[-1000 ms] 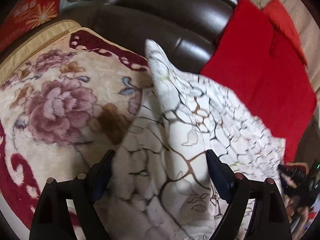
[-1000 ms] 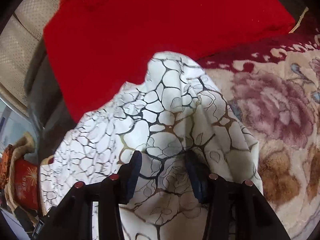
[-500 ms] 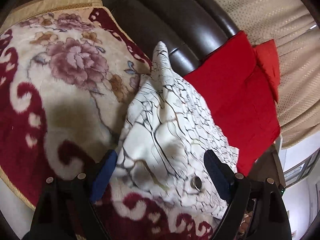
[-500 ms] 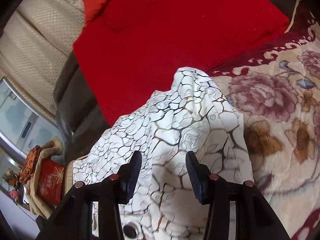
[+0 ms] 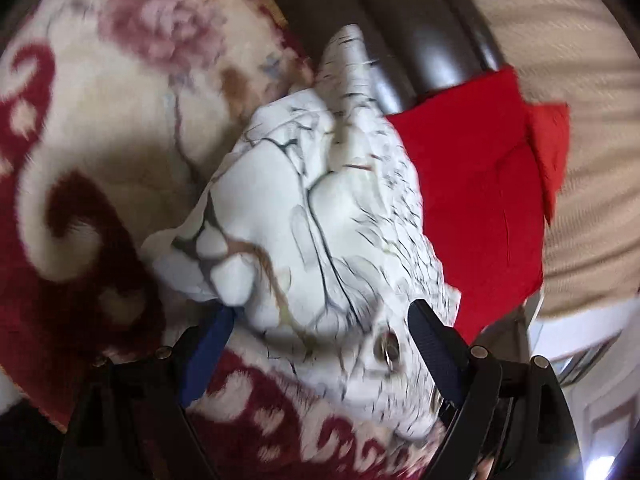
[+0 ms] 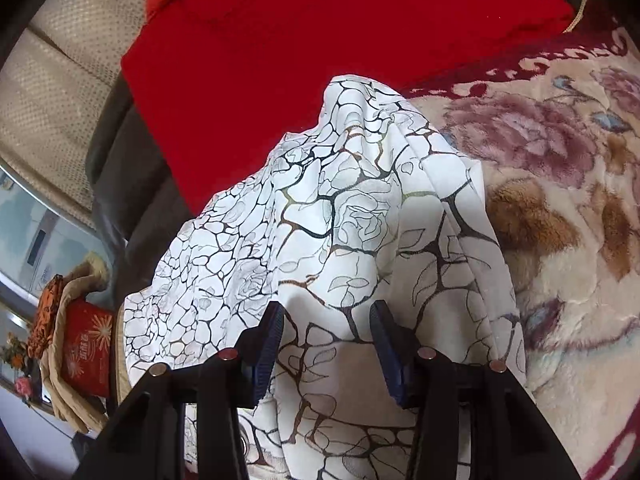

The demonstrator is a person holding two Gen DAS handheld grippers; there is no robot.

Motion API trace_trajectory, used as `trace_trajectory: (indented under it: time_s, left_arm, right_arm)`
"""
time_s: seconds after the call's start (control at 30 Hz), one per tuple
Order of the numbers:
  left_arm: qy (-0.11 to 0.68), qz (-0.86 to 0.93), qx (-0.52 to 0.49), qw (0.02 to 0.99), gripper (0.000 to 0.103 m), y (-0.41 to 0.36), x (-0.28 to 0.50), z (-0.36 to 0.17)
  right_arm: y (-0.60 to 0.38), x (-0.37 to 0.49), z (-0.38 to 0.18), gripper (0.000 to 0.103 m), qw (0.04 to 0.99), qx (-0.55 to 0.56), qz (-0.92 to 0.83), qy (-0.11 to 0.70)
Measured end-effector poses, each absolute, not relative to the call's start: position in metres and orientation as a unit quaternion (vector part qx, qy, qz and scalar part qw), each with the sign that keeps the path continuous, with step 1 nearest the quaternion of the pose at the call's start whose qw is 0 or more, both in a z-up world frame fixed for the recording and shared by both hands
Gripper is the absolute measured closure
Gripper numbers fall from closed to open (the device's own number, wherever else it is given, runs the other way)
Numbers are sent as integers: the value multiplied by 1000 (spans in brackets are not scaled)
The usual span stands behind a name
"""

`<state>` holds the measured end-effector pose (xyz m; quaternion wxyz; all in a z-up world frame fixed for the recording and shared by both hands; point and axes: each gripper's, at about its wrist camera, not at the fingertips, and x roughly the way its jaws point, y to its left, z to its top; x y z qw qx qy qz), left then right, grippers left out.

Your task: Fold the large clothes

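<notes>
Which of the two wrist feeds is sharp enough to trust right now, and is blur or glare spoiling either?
Left wrist view: motion-blurred, the white patterned garment and floral blanket smeared. Right wrist view: sharp, the garment's vein print crisp, lighting even, no glare. Both show fisheye bending at the edges.

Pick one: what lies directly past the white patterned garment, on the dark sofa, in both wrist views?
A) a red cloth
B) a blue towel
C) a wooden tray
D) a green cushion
A: a red cloth spreads over the dark sofa just beyond the white patterned garment, and it shows in both wrist views; nothing blue, green or wooden lies there.
</notes>
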<state>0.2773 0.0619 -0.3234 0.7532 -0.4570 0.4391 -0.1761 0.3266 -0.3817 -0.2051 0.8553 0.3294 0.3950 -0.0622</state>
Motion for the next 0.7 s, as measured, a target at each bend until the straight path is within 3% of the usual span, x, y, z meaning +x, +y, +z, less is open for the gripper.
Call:
trace_trajectory:
  time_s: [0.23, 0.4, 0.53, 0.7]
  left_arm:
    - [400, -173, -503, 746, 10, 61, 285, -318]
    - [370, -172, -440, 800, 10, 39, 283, -290]
    - [421, -137, -397, 804, 7, 25, 297, -297]
    - [427, -128, -497, 745, 3, 44, 306, -313]
  right_arm:
    - [-387, 327, -207, 54, 854, 334, -45, 397]
    - [-389, 328, -207, 54, 855, 329, -36, 400]
    - [-387, 328, -206, 54, 856, 321, -29, 405]
    - [-393, 328, -207, 55, 849, 335, -15, 408]
